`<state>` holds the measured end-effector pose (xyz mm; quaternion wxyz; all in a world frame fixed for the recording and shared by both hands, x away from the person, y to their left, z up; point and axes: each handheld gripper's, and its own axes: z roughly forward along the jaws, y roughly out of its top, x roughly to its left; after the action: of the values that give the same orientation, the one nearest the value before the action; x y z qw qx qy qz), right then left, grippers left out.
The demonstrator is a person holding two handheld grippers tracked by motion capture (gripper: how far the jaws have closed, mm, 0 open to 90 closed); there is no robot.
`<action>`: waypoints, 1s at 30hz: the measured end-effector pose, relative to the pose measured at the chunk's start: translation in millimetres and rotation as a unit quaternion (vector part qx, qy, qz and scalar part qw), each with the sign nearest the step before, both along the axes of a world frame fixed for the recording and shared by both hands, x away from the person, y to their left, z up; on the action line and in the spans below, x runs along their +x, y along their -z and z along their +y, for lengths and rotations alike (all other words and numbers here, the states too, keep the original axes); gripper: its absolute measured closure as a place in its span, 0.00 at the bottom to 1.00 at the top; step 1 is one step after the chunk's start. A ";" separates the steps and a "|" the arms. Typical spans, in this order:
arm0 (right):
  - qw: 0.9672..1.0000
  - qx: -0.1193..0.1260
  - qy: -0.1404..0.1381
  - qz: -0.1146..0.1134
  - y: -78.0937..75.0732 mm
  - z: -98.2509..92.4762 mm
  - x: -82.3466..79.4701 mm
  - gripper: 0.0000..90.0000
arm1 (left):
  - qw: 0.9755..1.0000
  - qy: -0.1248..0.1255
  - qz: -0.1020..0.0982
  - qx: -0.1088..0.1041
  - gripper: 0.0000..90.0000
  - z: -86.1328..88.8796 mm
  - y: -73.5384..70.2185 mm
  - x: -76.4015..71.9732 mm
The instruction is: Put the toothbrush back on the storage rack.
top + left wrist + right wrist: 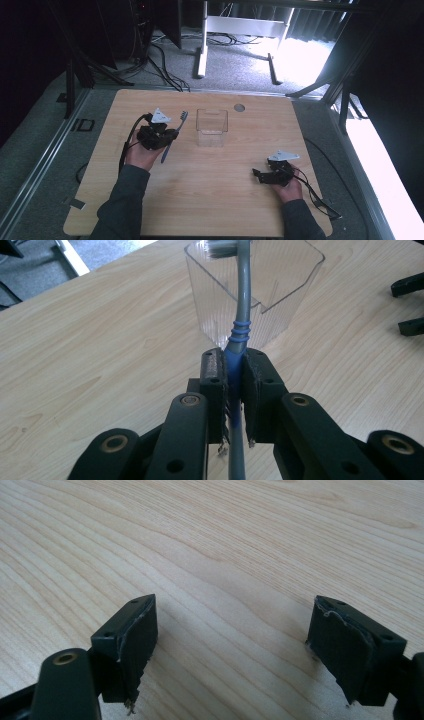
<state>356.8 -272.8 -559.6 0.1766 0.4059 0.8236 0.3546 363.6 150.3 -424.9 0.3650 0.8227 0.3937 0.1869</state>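
Note:
My left gripper (235,365) is shut on the blue grip section of a grey toothbrush (243,295). Its bristle head points toward a clear plastic cup (280,285) that stands just beyond. From above, the left gripper (167,136) sits at the table's left with the toothbrush (175,134) slanting up to the right, left of the clear cup (212,127). My right gripper (260,176) rests low at the front right, open. Between its pads (137,640) there is bare wood.
The wooden table (210,200) has a small round grommet (239,107) behind the cup. Cables trail from both grippers. Beyond the far edge lie floor cables and a white desk frame (240,30). The right gripper's fingertips (410,305) appear at the left gripper view's right edge.

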 end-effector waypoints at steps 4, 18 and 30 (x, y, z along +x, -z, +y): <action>1.000 0.000 0.000 0.000 0.0 0.0 0.0 0.22 | 1.000 0.002 -0.007 -0.006 0.89 0.5 -1.1 -1.0; 1.000 0.000 0.000 0.000 0.0 0.0 0.0 0.22 | 0.999 0.005 -0.023 -0.024 0.89 -1.0 -5.8 -1.2; 1.000 0.000 0.000 0.000 0.0 0.1 0.2 0.22 | 0.999 0.009 -0.023 -0.037 0.89 -3.8 -7.2 1.7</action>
<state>357.0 -272.7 -559.7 0.1768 0.4057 0.8235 0.3549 365.3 146.5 -417.6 0.4054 0.8077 0.3844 0.1882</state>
